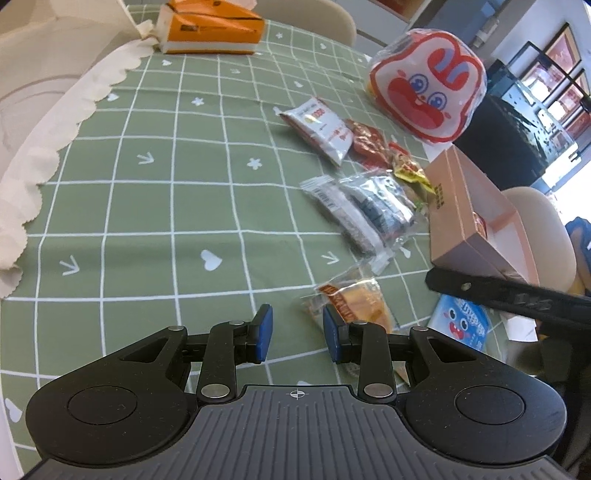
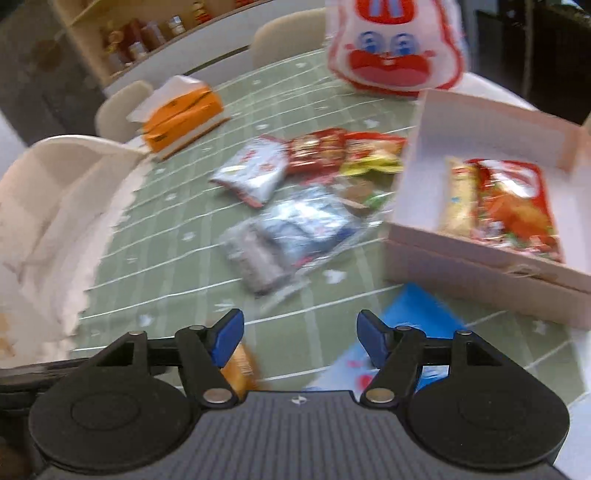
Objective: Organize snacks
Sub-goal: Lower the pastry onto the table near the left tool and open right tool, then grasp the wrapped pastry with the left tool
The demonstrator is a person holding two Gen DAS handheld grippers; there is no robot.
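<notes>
Snack packets lie on a green checked tablecloth [image 1: 147,206]. A pink box [image 1: 476,218] stands at the right; the right wrist view shows it open [image 2: 491,122] with a red packet [image 2: 517,203] and a pale bar [image 2: 460,195] inside. My left gripper [image 1: 297,334] is open and empty, just left of an orange packet [image 1: 358,299]. My right gripper [image 2: 299,338] is open and empty above the cloth, between the orange packet [image 2: 242,369] and a blue packet [image 2: 417,314]. Silver packets [image 1: 365,210], a white packet [image 1: 321,127] and red packets [image 1: 369,142] lie further off.
A big white and red cartoon bag [image 1: 428,85] stands at the back right. An orange tissue box [image 1: 210,27] sits at the far end. A cream chair [image 2: 55,192] is at the left edge. The right gripper's black arm [image 1: 517,295] shows beside the pink box.
</notes>
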